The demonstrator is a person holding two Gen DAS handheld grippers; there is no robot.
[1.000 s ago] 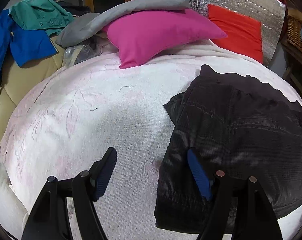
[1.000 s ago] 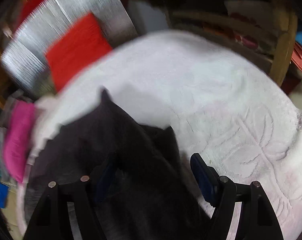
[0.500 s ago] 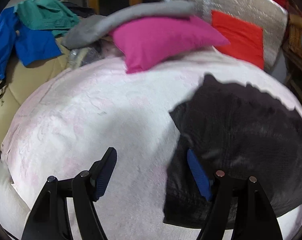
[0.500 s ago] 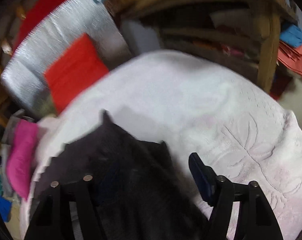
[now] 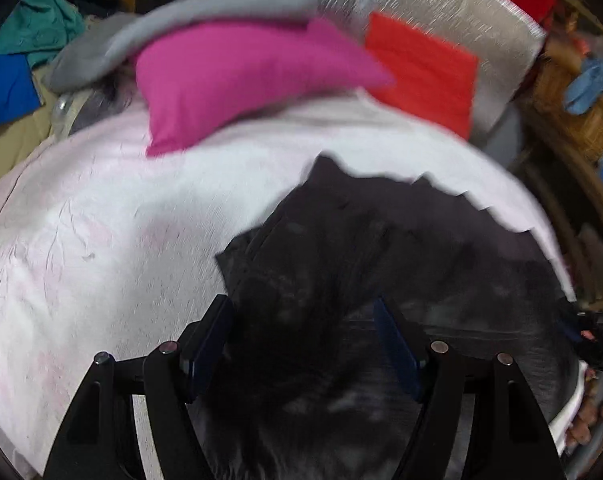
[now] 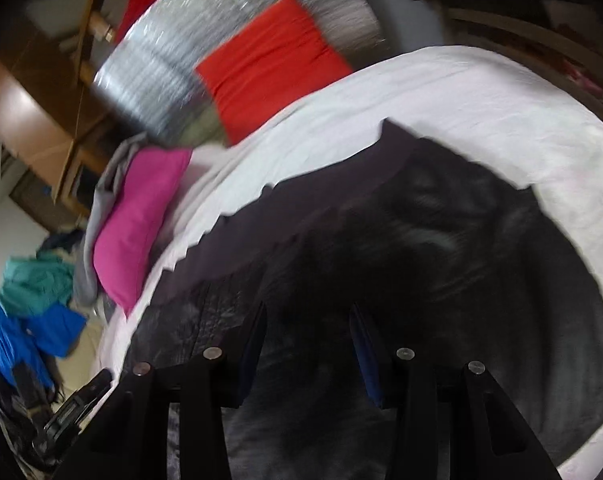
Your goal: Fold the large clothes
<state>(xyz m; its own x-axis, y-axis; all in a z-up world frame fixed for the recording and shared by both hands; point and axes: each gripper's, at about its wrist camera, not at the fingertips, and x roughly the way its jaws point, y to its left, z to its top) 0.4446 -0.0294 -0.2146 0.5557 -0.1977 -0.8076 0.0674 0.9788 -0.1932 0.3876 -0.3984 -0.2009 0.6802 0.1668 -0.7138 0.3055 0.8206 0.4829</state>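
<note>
Both grippers, left (image 5: pixel 303 334) and right (image 6: pixel 307 338), hover spread wide over the dark quilted garment (image 5: pixel 401 248); each should pinch an edge squarely, folding evenly across the white bedspread (image 5: pixel 101 208).

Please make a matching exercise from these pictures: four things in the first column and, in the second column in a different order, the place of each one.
Things:
1. dark garment
2. pink pillow
3. red cushion
4. grey cloth

Places:
a. leaning on the silver foil panel
b. draped over the top of the pink pillow
c. spread on the white bedspread, under both grippers
d. at the far edge of the bed, left of the red cushion

Pairs: 1-c, 2-d, 3-a, 4-b
</note>
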